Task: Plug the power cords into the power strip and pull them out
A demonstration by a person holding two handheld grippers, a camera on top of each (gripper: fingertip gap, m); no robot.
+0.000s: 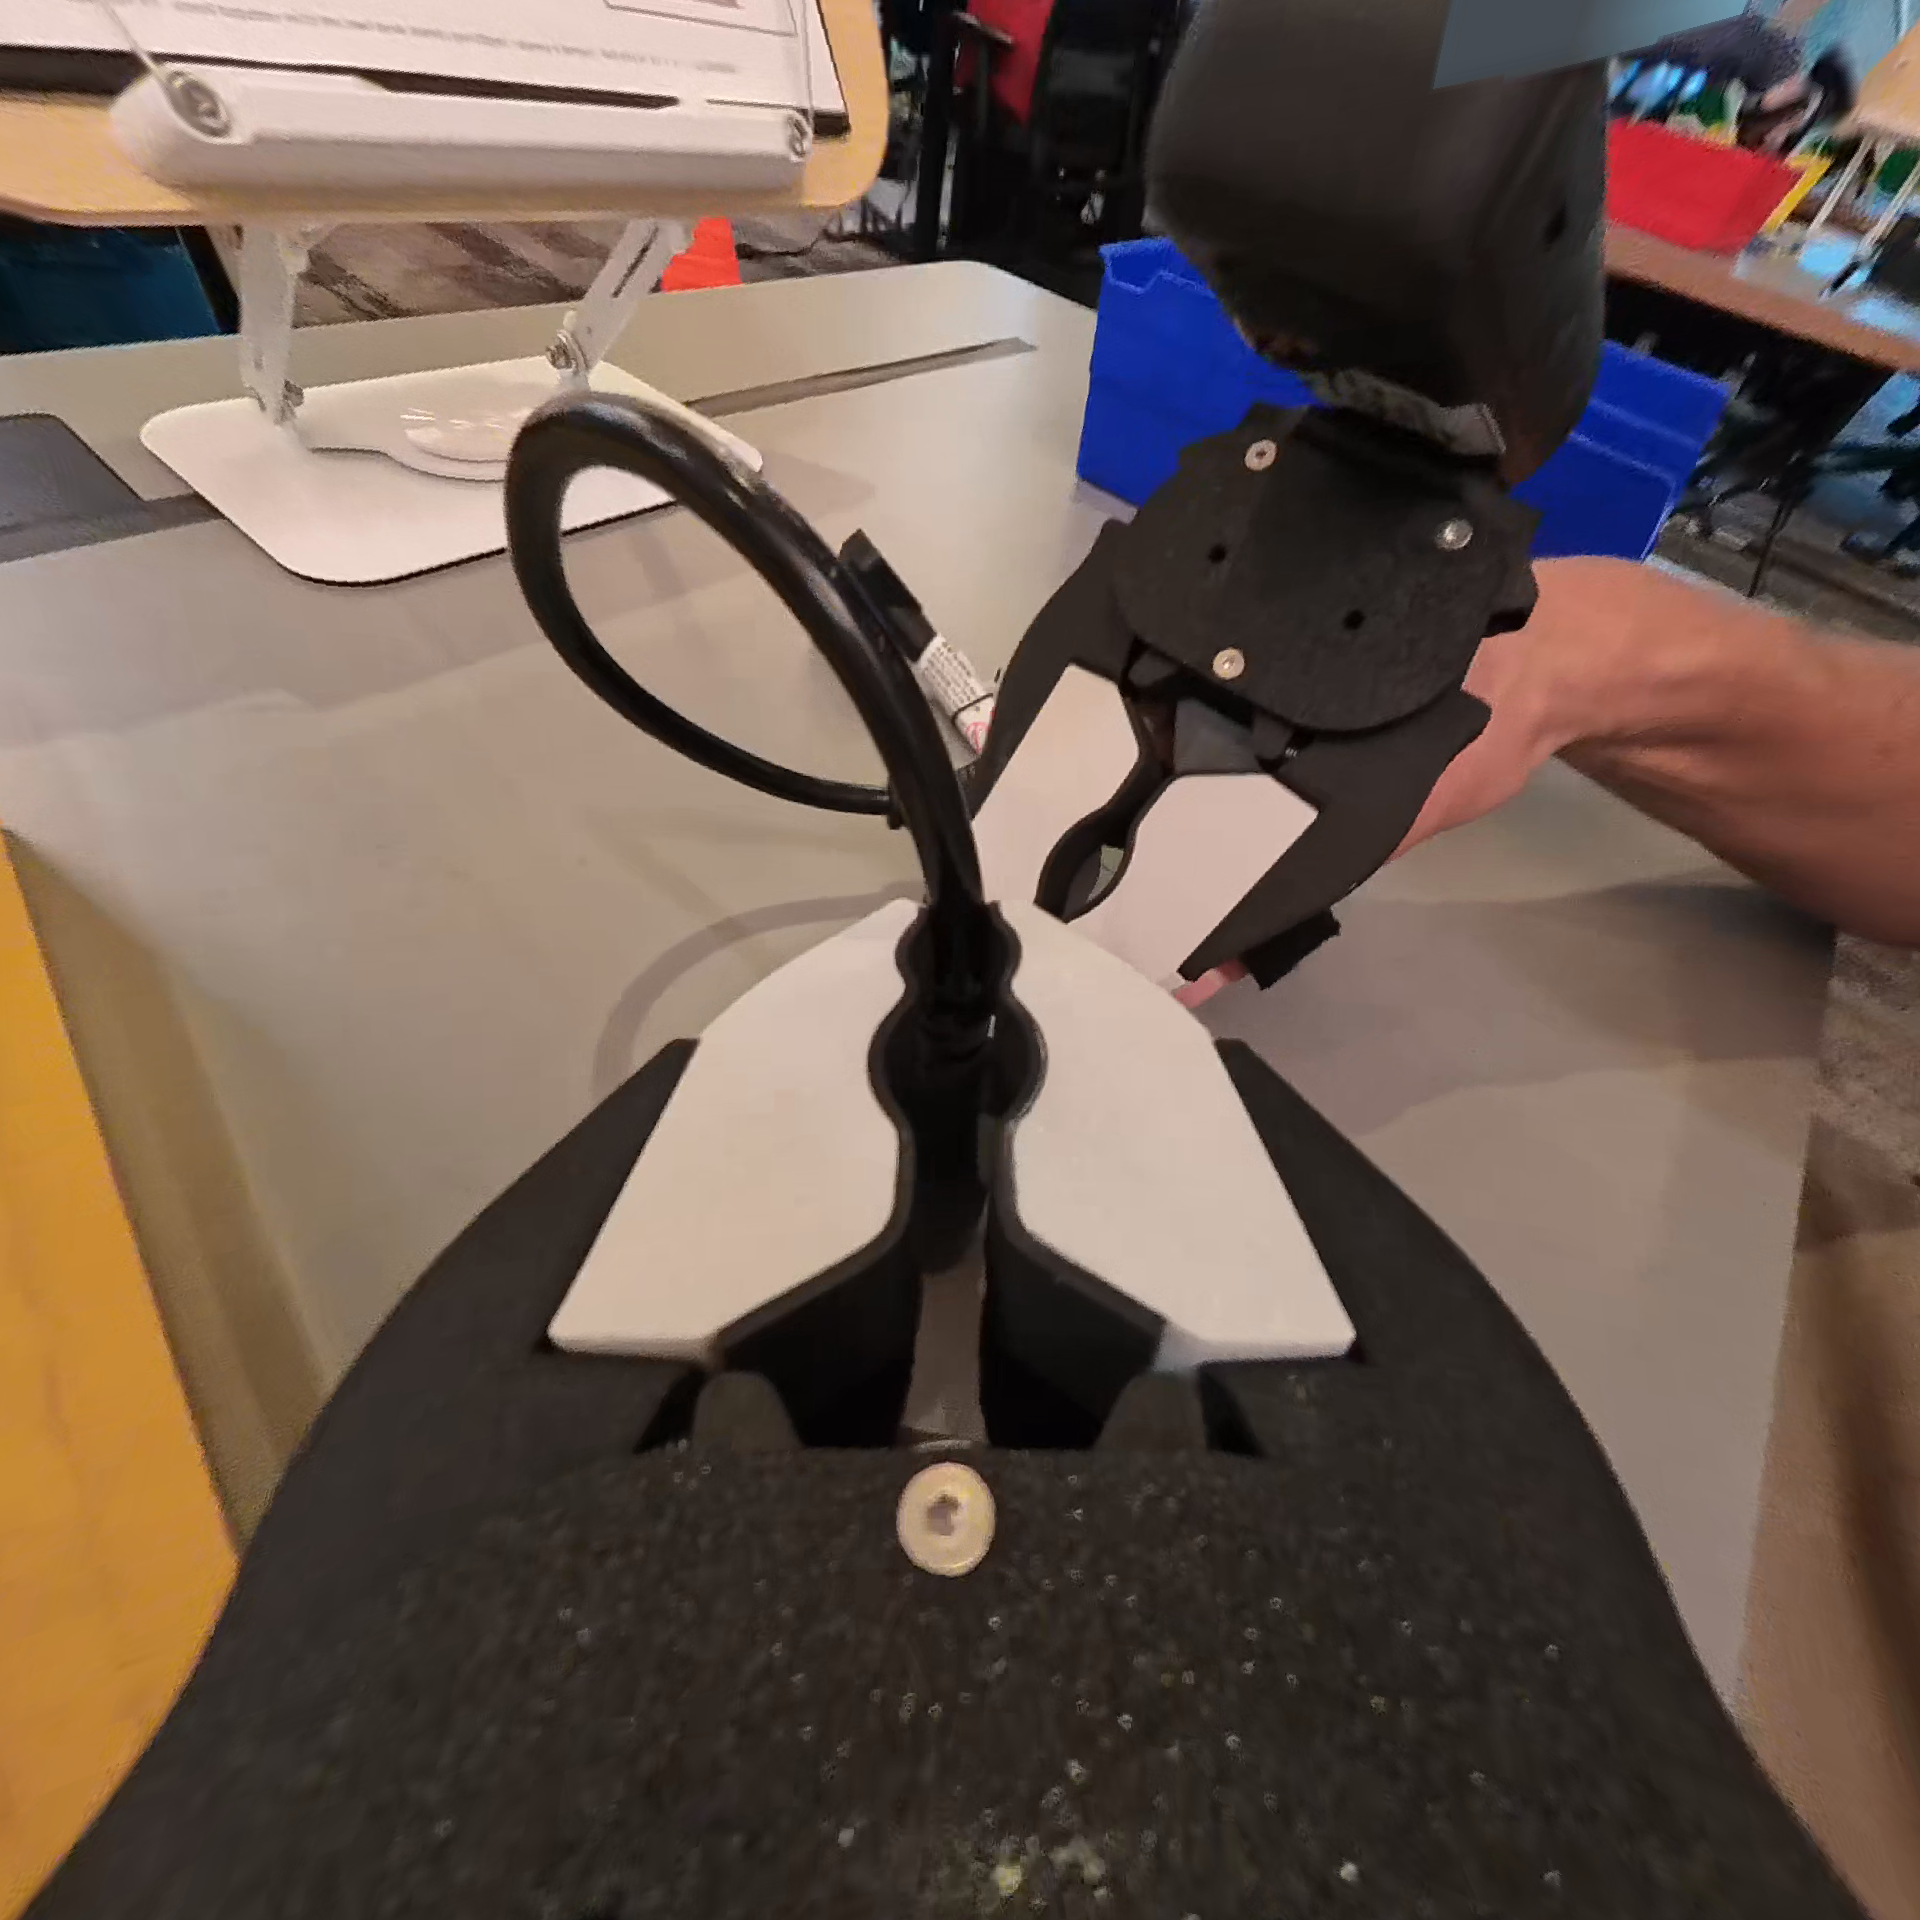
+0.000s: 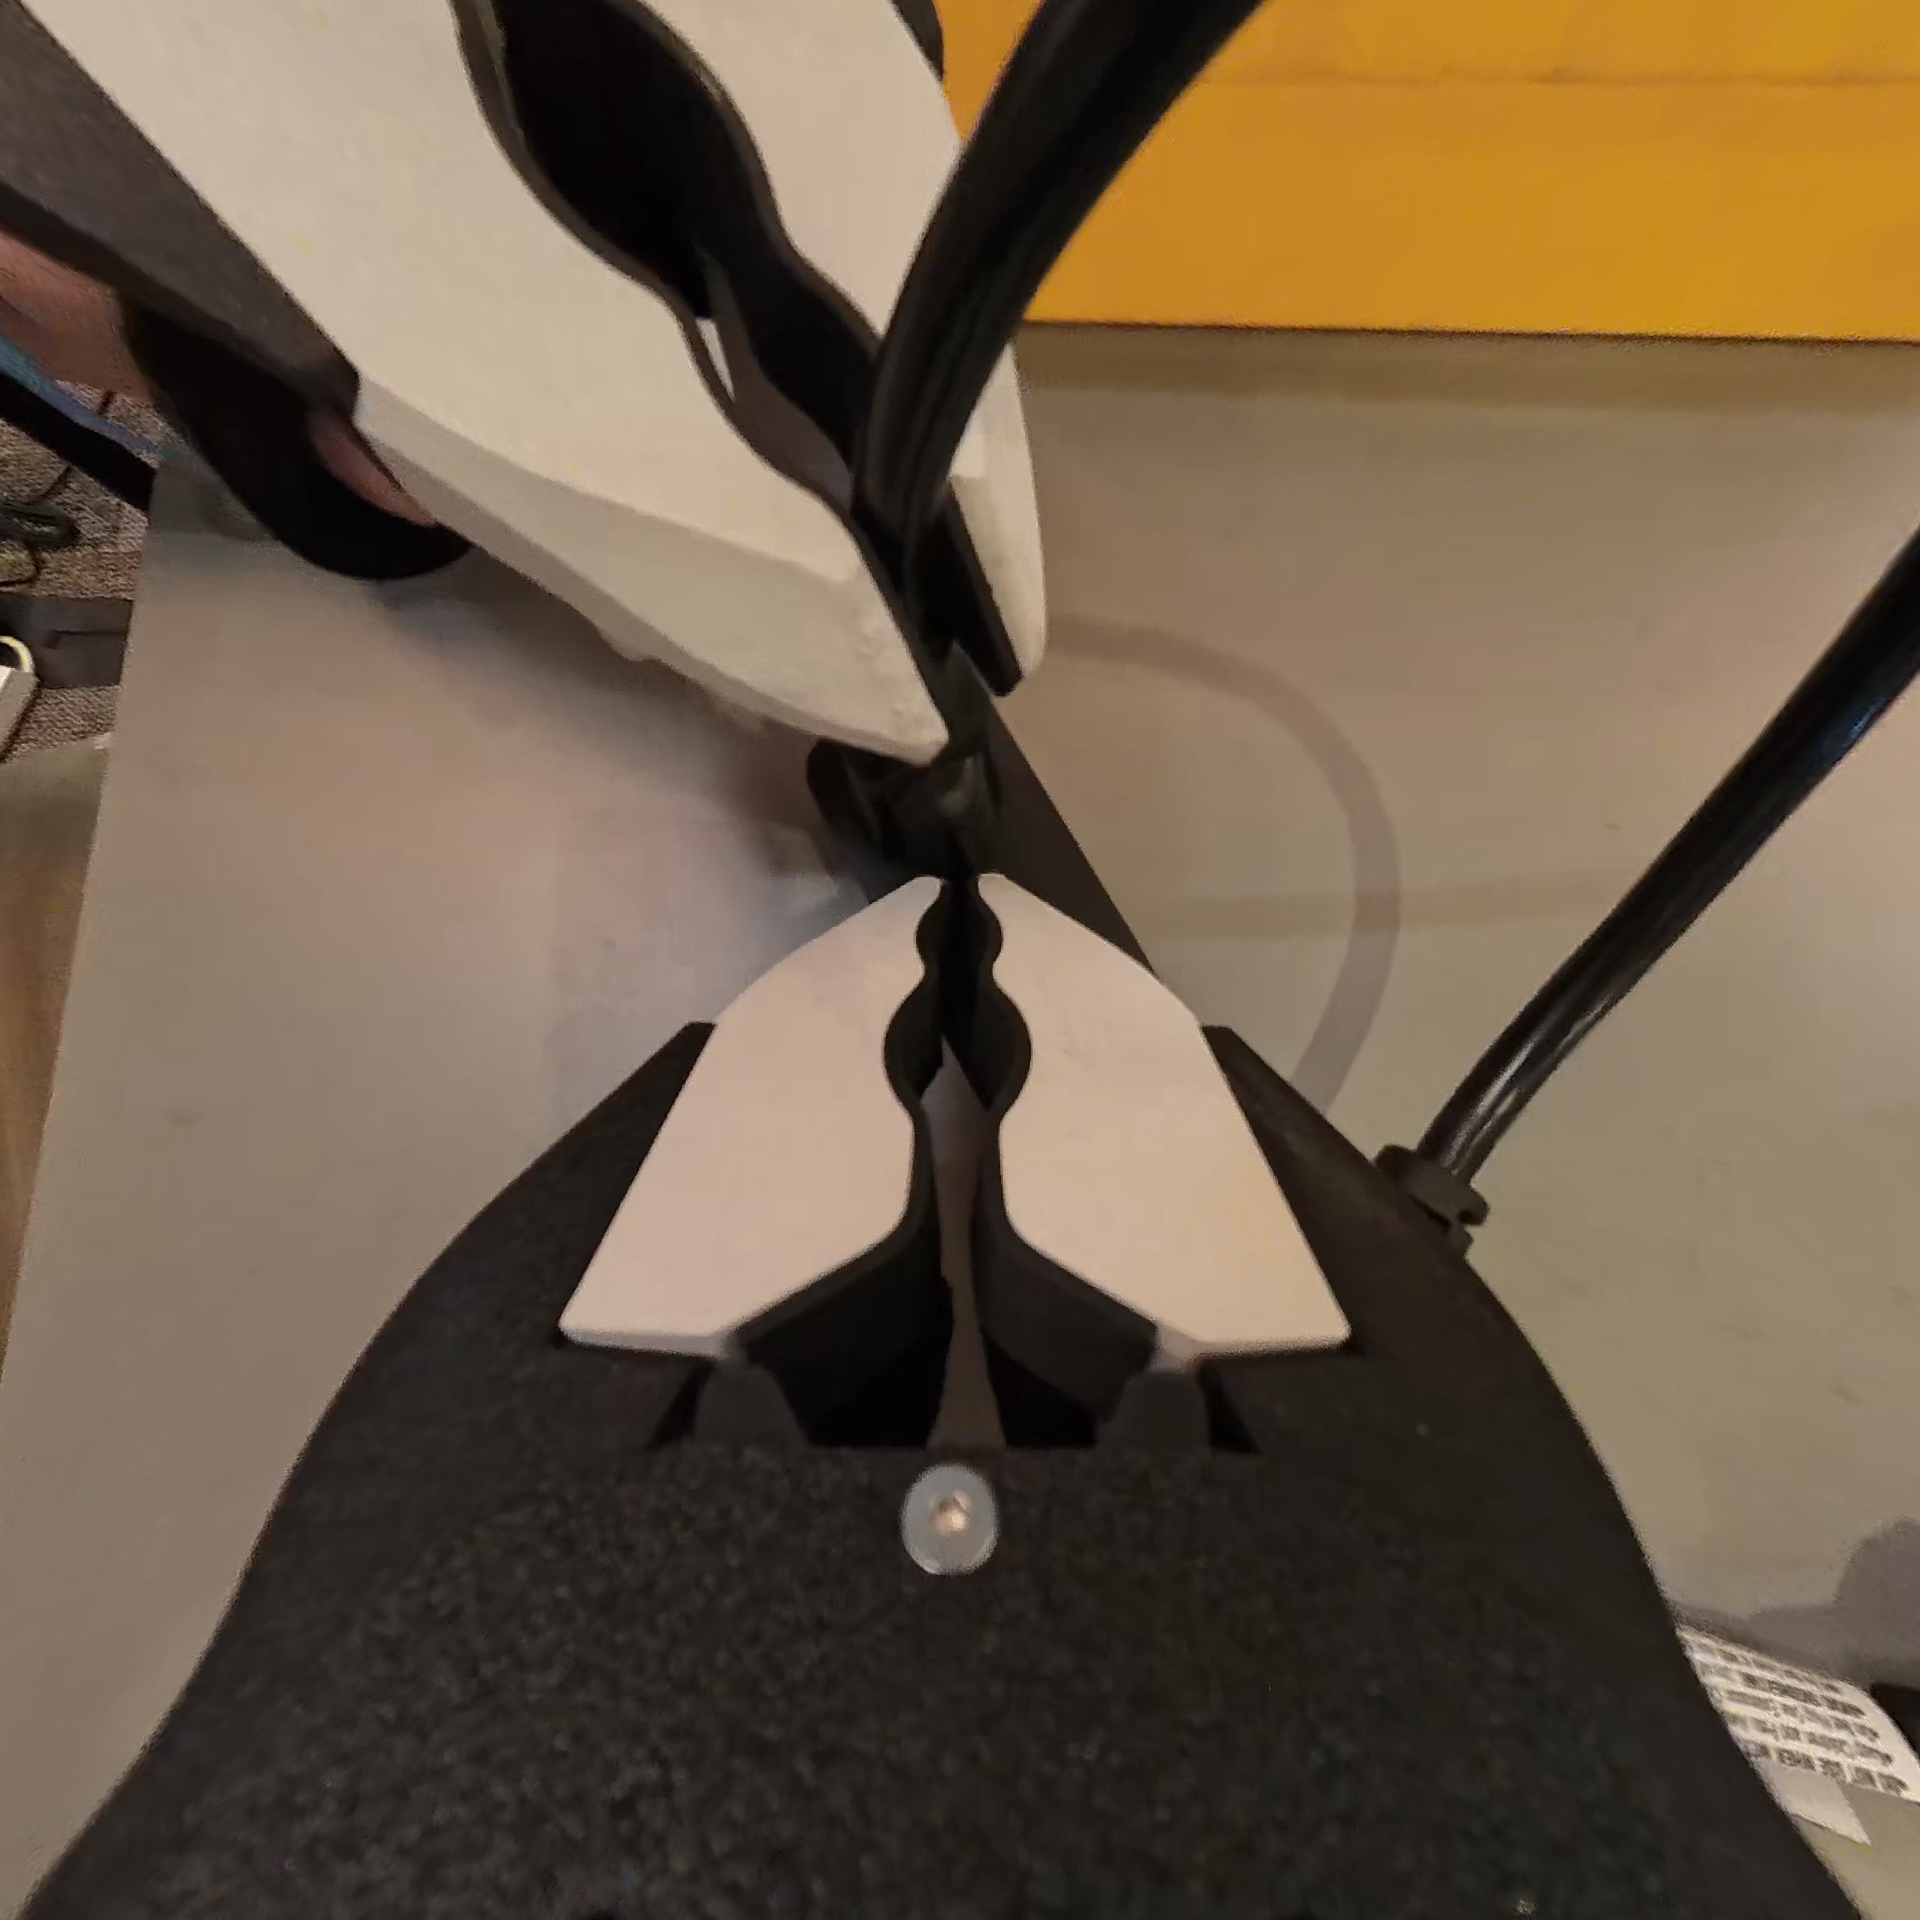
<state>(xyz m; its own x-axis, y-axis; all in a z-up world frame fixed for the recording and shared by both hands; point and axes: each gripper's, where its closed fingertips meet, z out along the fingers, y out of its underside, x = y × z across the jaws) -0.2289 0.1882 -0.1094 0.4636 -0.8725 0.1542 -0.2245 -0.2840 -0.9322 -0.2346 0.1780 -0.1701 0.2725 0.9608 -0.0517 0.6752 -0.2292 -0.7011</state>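
Observation:
My left gripper (image 1: 951,935) is shut on a black power cord (image 1: 540,582) just behind its plug; the cord loops up and back over the grey table (image 1: 312,831). In the right wrist view the left gripper (image 2: 935,675) comes in from the upper left and holds the plug (image 2: 951,795) down against a black power strip (image 2: 1049,862). My right gripper (image 2: 958,894) is shut on the strip's edge right below the plug. The strip's own black cord (image 2: 1662,883) leaves to the right. The right gripper (image 1: 1132,935), in a person's hand, points down just beyond my left fingertips.
A white stand (image 1: 416,457) carrying a board with papers is at the back left. A blue bin (image 1: 1164,364) sits at the table's far right edge, with a red bin (image 1: 1683,197) beyond. A yellow wooden panel (image 1: 62,1247) borders the table on the left. About 6 cm separates my left fingertips from my right.

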